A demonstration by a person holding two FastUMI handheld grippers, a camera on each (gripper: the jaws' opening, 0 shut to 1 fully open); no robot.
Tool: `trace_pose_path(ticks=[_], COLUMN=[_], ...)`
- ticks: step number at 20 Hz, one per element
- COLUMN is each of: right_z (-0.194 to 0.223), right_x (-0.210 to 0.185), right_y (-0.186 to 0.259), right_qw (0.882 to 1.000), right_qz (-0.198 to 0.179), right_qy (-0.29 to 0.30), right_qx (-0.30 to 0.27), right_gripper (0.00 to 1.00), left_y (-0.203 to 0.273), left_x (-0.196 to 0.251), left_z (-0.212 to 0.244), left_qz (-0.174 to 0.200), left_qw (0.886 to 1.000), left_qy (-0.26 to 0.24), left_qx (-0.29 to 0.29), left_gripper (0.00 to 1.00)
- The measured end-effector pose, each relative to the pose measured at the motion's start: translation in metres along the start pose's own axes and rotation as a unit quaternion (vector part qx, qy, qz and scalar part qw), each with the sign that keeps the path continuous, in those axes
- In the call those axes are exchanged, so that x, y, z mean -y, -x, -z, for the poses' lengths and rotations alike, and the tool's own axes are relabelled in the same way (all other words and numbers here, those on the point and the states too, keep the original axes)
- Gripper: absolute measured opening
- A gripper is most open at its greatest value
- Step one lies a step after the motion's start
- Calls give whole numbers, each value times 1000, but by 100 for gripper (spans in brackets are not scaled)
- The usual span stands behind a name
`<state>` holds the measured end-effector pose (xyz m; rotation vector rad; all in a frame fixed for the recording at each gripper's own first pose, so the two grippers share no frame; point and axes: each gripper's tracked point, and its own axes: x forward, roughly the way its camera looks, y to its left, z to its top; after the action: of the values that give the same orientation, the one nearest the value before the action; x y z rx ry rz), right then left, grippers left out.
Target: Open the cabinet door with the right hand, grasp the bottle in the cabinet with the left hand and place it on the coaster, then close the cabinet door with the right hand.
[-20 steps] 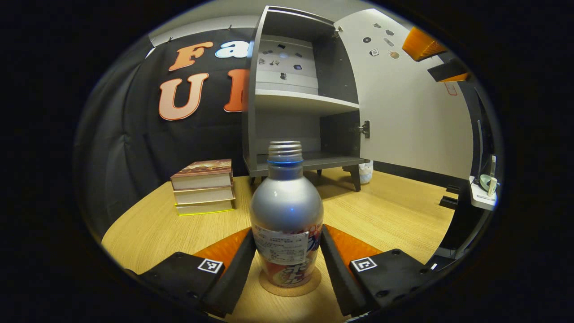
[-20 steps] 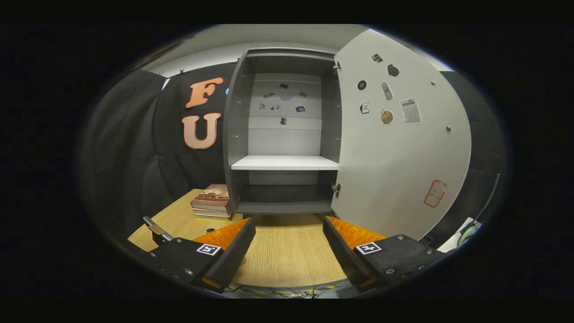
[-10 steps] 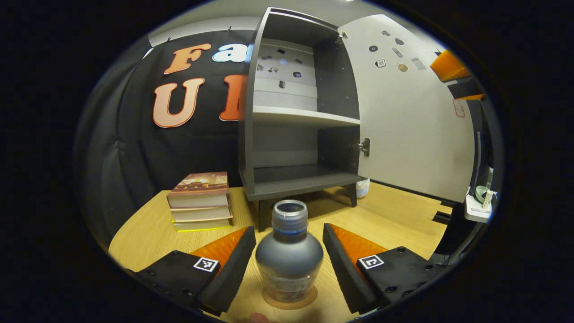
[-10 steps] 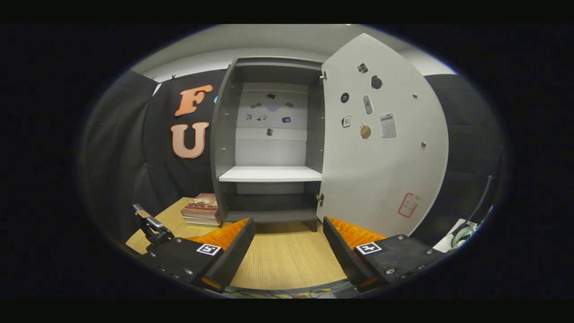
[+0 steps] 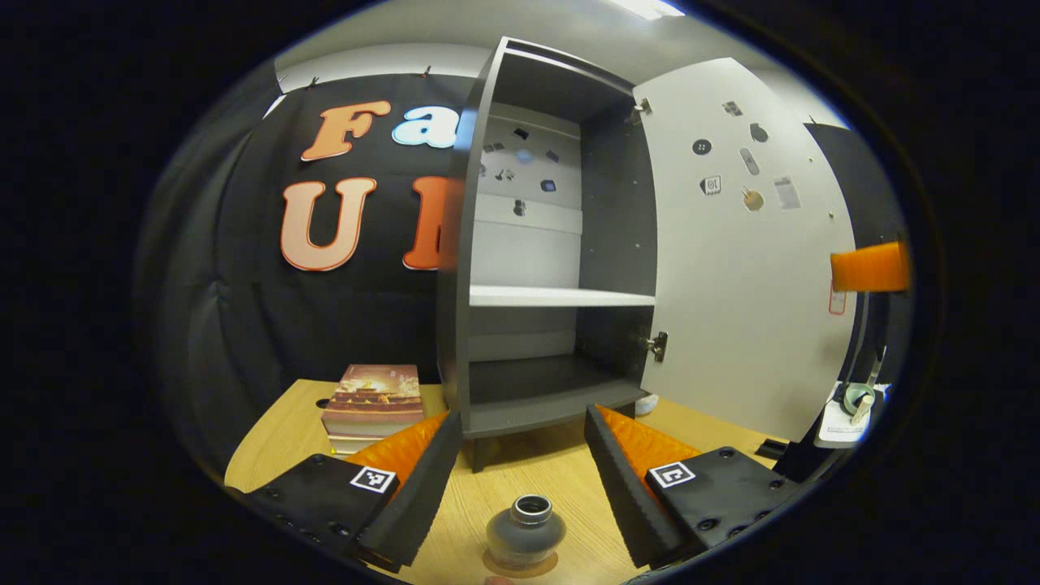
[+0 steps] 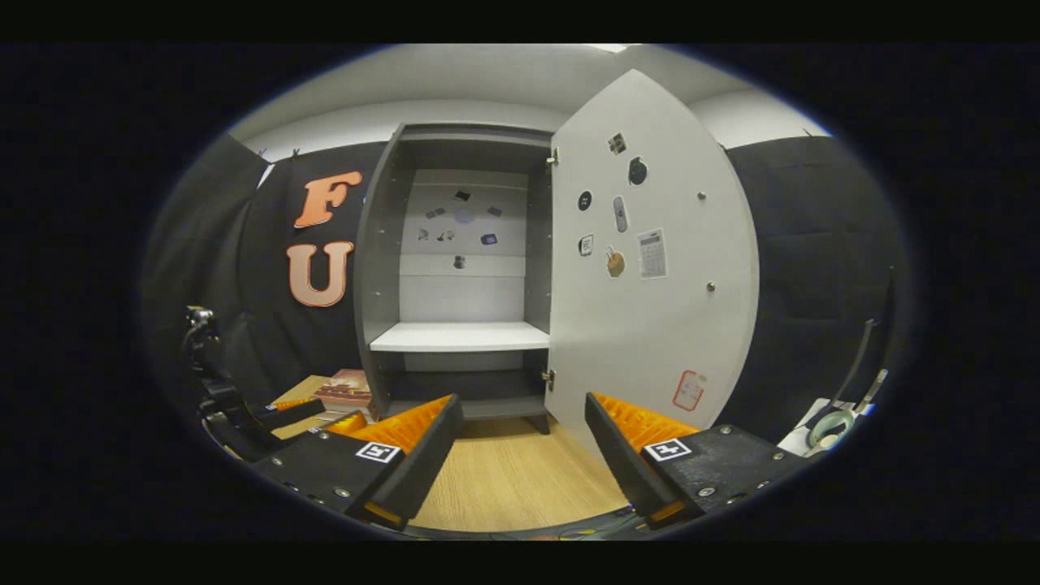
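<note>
Below, the silver bottle (image 5: 525, 531) is standing upright on the round cork coaster (image 5: 520, 562) on the wooden counter (image 5: 561, 475), sitting between and beneath the left claw (image 5: 520, 463), whose black-padded fingers are spreading wide and touching nothing. Beyond it the grey cabinet (image 5: 479, 268) is gaping, its white door (image 5: 747, 268) swinging far to the right, leaving open room before both bare shelves. A stack of books (image 5: 374, 398) is lying just left of the cabinet foot. In the right gripper view, the right claw (image 6: 520, 443) is hanging released too, its ribbed orange fingers framing bare counter (image 6: 512, 479) near the door's (image 6: 650, 276) lower edge.
</note>
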<state>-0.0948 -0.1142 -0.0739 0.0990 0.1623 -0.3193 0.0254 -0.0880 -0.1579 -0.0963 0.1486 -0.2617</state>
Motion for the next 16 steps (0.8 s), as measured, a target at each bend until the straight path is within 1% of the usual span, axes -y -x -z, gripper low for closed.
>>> trace_pose_path(ticks=[2, 6, 7, 8, 9, 10, 13, 15, 16], right_z=[-8, -23, -23, -24, -25, -26, -32, -40, -41], right_x=[8, 27, 31, 36, 41, 47, 77, 109, 126], right_y=[3, 7, 6, 6, 8, 10, 16, 21, 24], right_qw=[1000, 1000, 999, 999, 999, 999, 999, 998, 997], right_qz=[-6, -14, -13, -12, -12, -10, 8, 35, 50], right_qy=[7, 11, 13, 13, 12, 10, 0, -5, -4], right_qx=[9, 26, 28, 30, 32, 35, 46, 56, 59], right_gripper=[93, 93, 93, 93, 93, 93, 93, 93, 93], left_y=[2, 9, 11, 12, 14, 17, 22, 25, 25], left_x=[5, 12, 17, 21, 26, 31, 46, 52, 54], left_z=[-20, -55, -62, -71, -80, -88, -103, -108, -108], left_qz=[-4, -22, -23, -24, -24, -23, -19, -19, -20], left_qw=[1000, 1000, 999, 999, 999, 999, 999, 998, 999], left_qy=[4, -11, -15, -19, -22, -25, -20, -17, -16], left_qx=[6, 13, 16, 22, 30, 36, 46, 49, 48], left_gripper=[98, 98, 99, 98, 99, 97, 97, 97, 99])
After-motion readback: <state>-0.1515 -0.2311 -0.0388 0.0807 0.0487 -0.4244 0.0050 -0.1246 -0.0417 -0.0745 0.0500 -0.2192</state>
